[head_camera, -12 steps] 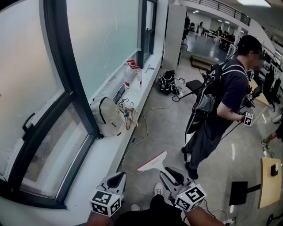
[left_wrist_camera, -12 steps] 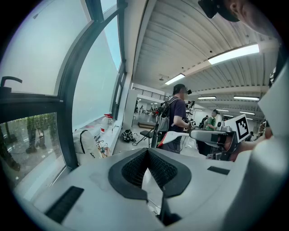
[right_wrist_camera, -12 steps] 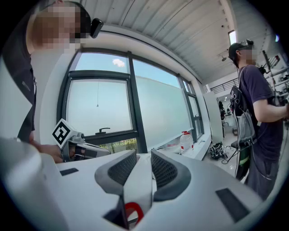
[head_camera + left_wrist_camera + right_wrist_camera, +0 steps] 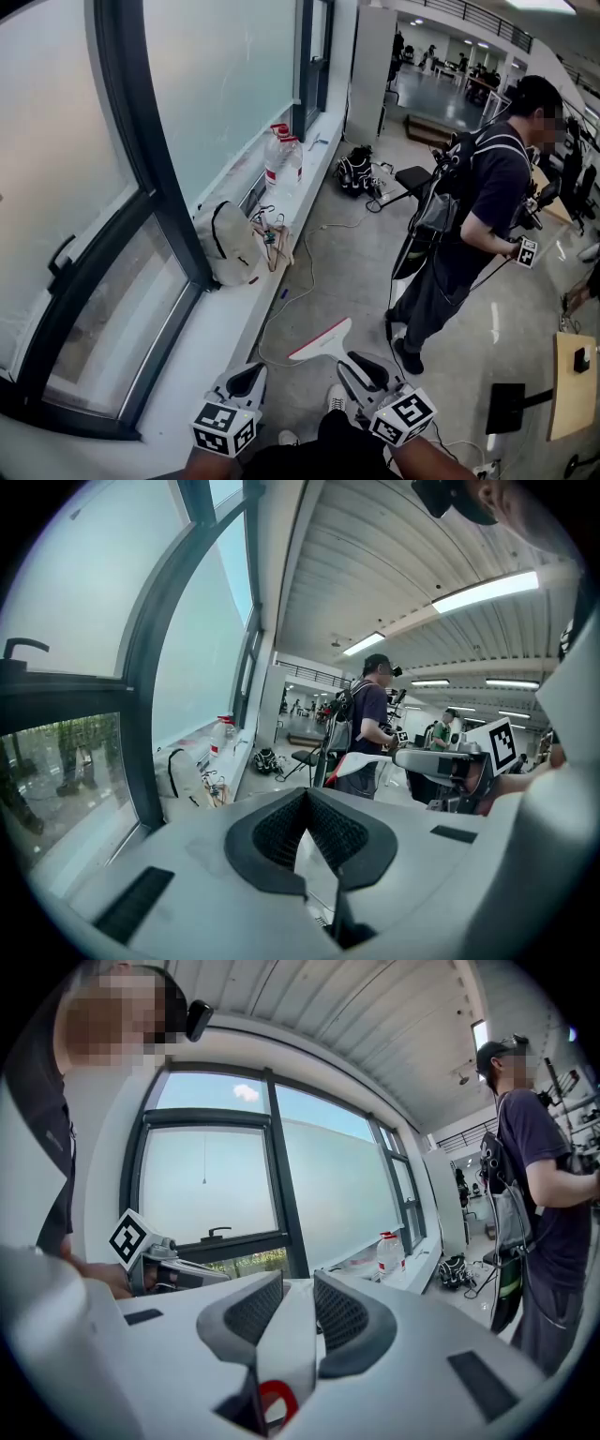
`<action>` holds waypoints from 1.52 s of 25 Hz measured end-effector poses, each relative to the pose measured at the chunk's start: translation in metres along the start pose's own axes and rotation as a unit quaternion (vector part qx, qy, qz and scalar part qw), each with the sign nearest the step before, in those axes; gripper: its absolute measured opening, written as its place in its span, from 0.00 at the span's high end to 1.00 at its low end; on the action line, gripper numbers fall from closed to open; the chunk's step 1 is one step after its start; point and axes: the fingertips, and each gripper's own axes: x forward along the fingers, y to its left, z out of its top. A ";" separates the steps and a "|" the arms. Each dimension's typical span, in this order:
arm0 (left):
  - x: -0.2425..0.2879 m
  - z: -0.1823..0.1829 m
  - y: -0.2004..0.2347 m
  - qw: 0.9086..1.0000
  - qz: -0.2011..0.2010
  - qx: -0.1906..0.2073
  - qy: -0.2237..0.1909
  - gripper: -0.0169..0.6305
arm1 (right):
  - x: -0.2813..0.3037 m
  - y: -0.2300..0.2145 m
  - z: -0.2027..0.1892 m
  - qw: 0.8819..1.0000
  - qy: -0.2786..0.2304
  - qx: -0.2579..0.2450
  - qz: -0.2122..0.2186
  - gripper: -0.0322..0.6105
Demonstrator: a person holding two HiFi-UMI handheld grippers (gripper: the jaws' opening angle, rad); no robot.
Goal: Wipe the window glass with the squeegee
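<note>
The window glass fills the left of the head view, with a lower pane behind a dark frame. A white squeegee with a red-edged blade points forward over the floor. My right gripper is shut on its handle, low at centre right. In the right gripper view the white handle with a red loop sits between the pads, gripper facing the window. My left gripper hangs beside the sill, shut on nothing. Its tips meet; the squeegee blade shows beyond.
On the white sill lie a pale backpack and two water bottles. A person with a backpack stands to the right. Cables and a black bag are on the floor; a wooden tabletop is at far right.
The squeegee and right gripper have edged slightly left and up. The standing person has shifted a little. The left gripper has hardly moved.
</note>
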 end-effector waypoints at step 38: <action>0.271 0.105 -0.012 0.999 0.051 0.000 -0.002 0.97 | 0.066 -0.276 0.050 0.998 -0.021 0.026 0.048 0.81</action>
